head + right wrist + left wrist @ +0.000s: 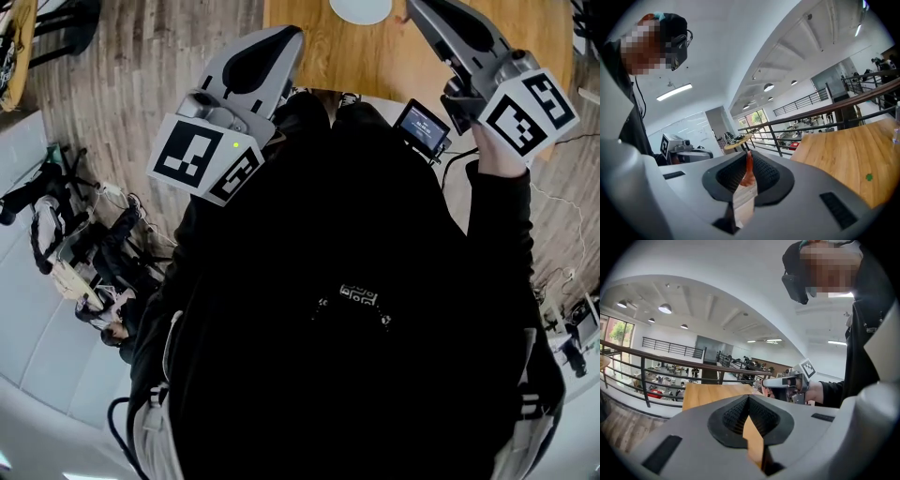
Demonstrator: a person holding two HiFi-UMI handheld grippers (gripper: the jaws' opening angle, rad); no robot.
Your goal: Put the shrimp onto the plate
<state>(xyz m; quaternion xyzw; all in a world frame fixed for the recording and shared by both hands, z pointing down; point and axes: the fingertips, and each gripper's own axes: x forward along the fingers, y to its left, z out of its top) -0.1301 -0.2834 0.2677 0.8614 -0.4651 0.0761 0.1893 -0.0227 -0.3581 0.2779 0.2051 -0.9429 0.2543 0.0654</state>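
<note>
A person in black clothes (347, 309) stands at the edge of a wooden table (375, 56) and holds one pair of tongs in each hand. Each pair has a white cube with black squares on its back. A small screen (422, 127) sits by the person's chest, near the right hand.

The left gripper (749, 399) is squeezed closed. Its dark bumpy tips touch each other and there is nothing between them. It is held up in the air by the near edge of the table.

The right gripper (749, 159) is pinching the shrimp (748, 173). The shrimp is orange-red and hangs between the two dark pads, with its thin end sticking up past the tips. So the shrimp is in the air, in the right gripper, not on the table. The two grippers are apart from each other, one on each side of the person.

A bit further out, a white plate (361, 7) lies on the table. From the head view, only its near rim shows, at the top edge, between the two grippers. In the right gripper view, a tiny green thing (869, 177) lies on the wood.

On the wooden floor to the person's left there is a heap of black cables and gear (84, 253).

Far behind the table runs a dark railing (825, 112). Past it is a big bright hall with round lamps (664, 309) on the white ceiling.
</note>
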